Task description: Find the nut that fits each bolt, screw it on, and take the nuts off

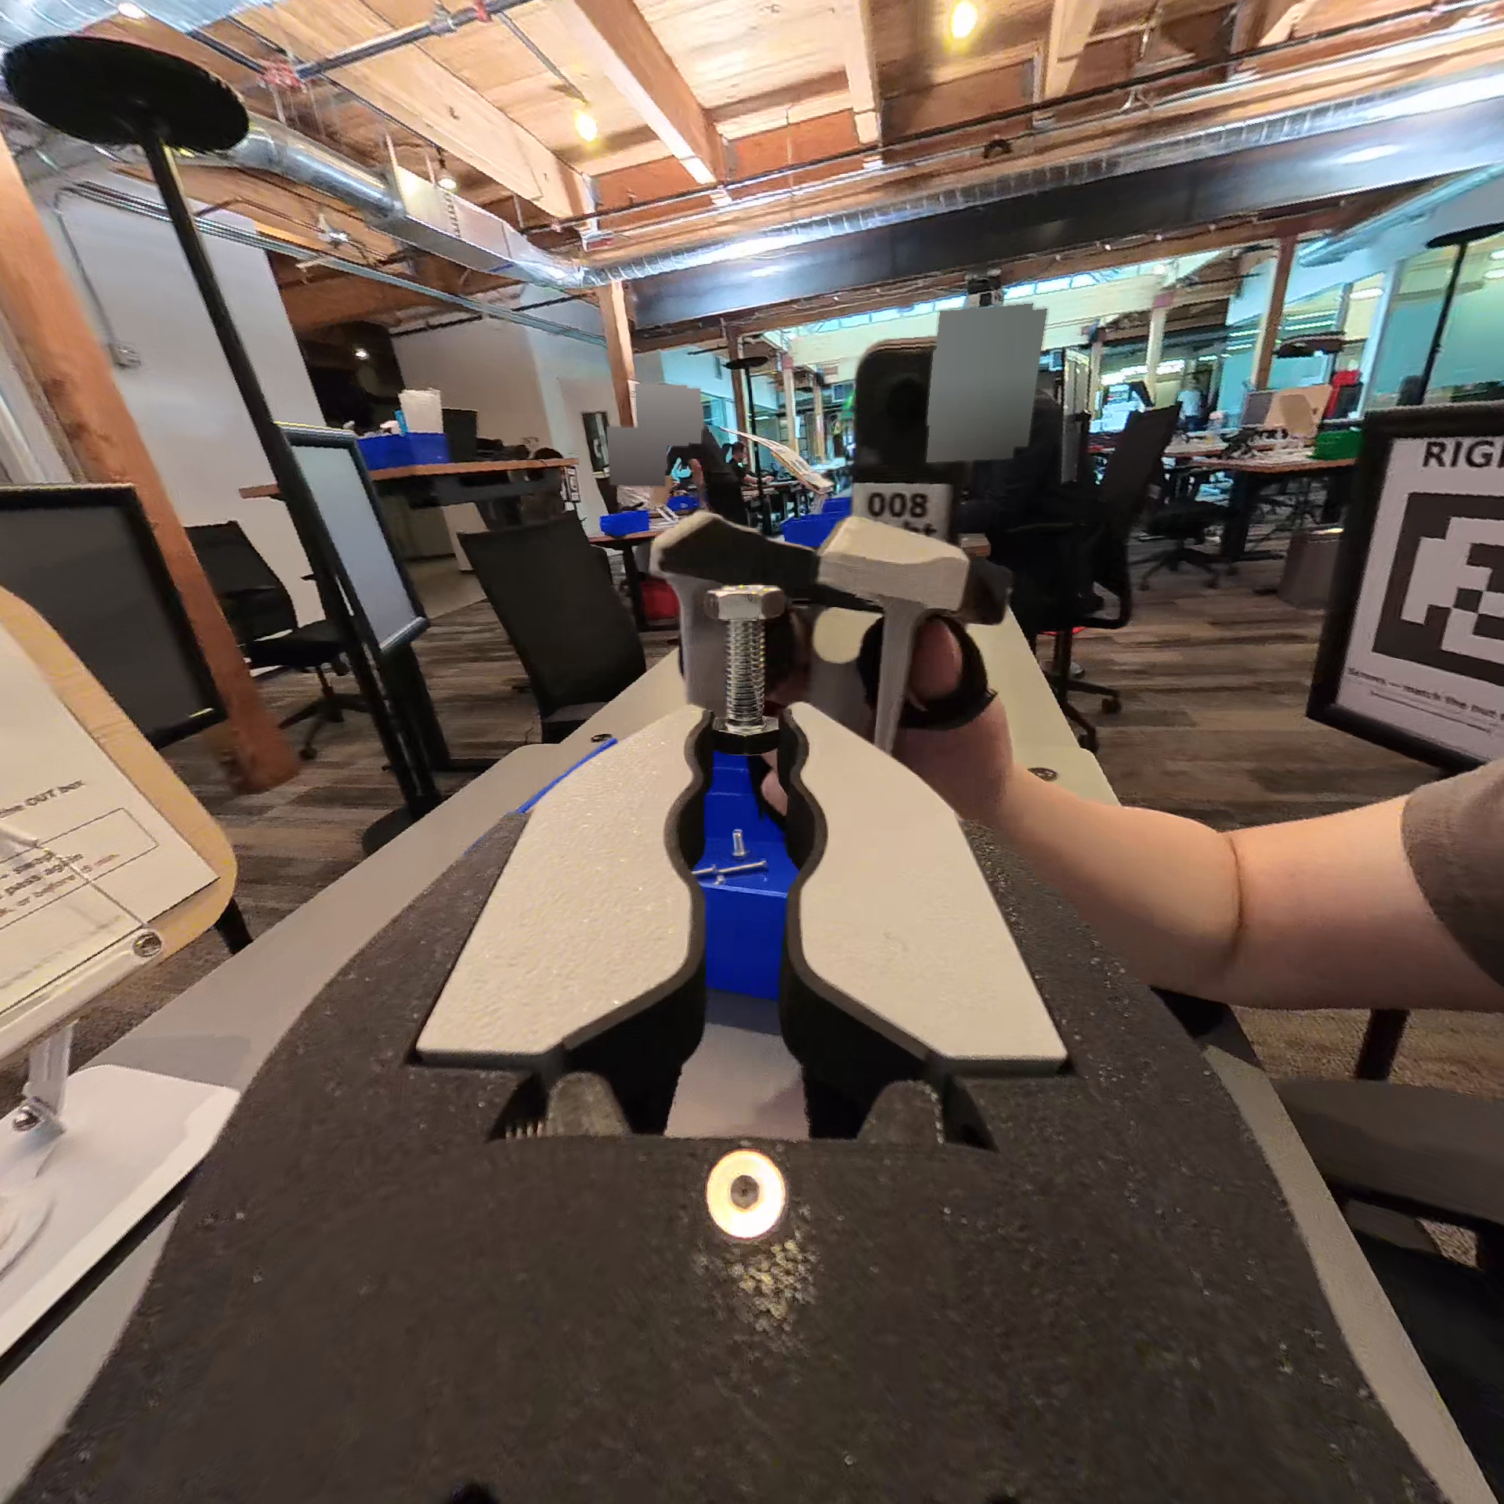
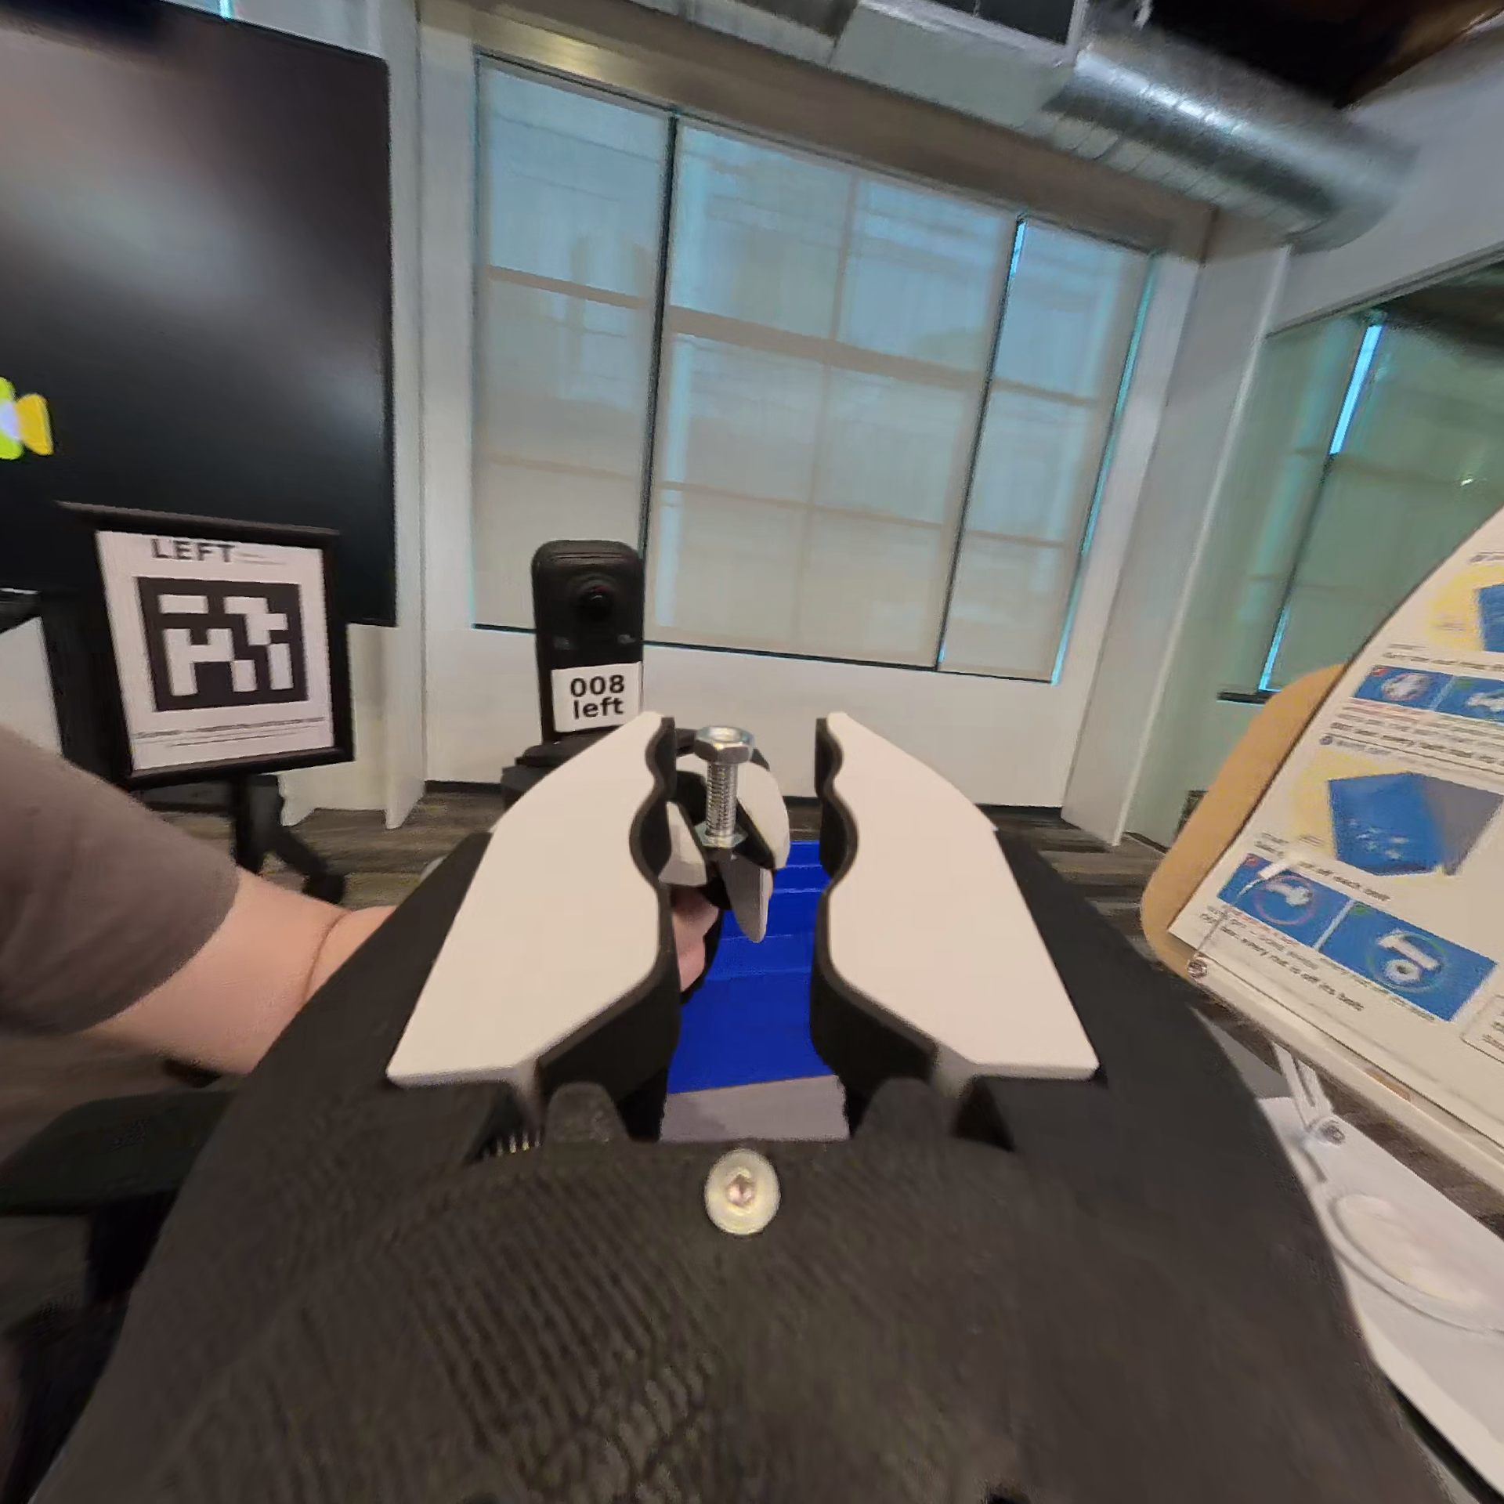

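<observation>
A silver hex bolt [image 1: 745, 667] stands upright, head up, with a nut [image 1: 742, 727] threaded on near its lower end. My left gripper [image 1: 745, 732] is shut on that nut at its fingertips. My right gripper [image 1: 814, 570] faces it from beyond, open. In the right wrist view the right gripper [image 2: 745, 732] is open and the bolt [image 2: 723, 785] stands between its tips, its head close to the left finger [image 2: 570, 879]; whether they touch I cannot tell. The left gripper [image 2: 724, 850] holds the nut [image 2: 720, 836] there. Both are above a blue bin [image 1: 745, 936].
The blue bin [image 2: 749, 1017] holds a few small screws [image 1: 736, 846]. A person's forearm [image 1: 1139, 879] reaches in from the right. A framed marker board [image 1: 1424, 586] stands right, and an instruction sheet [image 2: 1343, 854] on a stand. Office chairs [image 1: 561, 618] stand beyond the grey table [image 1: 244, 1017].
</observation>
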The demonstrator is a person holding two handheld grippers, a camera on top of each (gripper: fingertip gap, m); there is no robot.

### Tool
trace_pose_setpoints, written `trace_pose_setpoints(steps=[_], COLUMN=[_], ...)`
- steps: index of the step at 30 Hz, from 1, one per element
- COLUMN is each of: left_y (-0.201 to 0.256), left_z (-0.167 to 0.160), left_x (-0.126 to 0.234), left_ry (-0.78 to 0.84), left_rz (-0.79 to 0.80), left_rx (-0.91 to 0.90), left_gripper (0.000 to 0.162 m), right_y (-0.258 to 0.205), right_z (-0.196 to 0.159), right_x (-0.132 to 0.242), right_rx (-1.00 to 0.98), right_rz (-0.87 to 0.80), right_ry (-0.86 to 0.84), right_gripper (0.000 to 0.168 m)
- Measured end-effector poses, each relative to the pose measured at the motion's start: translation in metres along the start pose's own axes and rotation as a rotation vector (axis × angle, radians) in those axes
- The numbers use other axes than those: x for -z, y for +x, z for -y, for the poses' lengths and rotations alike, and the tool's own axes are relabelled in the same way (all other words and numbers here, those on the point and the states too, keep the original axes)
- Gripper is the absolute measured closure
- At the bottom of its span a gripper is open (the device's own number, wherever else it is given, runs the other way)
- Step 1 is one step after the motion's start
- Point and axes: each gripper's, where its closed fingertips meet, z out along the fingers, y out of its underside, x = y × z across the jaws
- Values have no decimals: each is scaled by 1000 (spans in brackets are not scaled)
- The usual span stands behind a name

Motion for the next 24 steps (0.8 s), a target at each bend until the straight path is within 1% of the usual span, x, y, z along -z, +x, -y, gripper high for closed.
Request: trace_pose_setpoints(steps=[3, 10, 13, 15, 17, 18, 20, 22, 24], left_y=[-5, -11, -11, -9, -8, -7, -5, 0, 10], left_z=[-2, -5, -6, -7, -6, -6, -5, -3, 1], left_x=[0, 0, 0, -1, -1, -1, -1, -1, 0], left_ry=[-6, -27, -32, -35, -34, -35, -32, -18, -1], left_rz=[33, 75, 86, 84, 82, 77, 66, 29, -38], left_rx=[0, -28, -54, -64, -70, -71, -74, -78, -78], left_gripper=[147, 147, 148, 148, 148, 148, 148, 147, 148], right_y=[3, 6, 4, 3, 3, 1, -2, -7, -17], right_z=[1, -6, -11, -13, -14, -14, -13, -10, -6], right_x=[-2, -7, -10, -10, -10, -10, -10, -9, -8], right_rx=[-14, -70, -94, -101, -107, -107, -103, -87, -91], right_rz=[-69, -127, -109, -98, -87, -73, -43, -3, 84], right_ry=[12, -23, -45, -54, -63, -65, -73, -68, -57], right_gripper=[135, 136, 137, 145, 147, 153, 153, 154, 153])
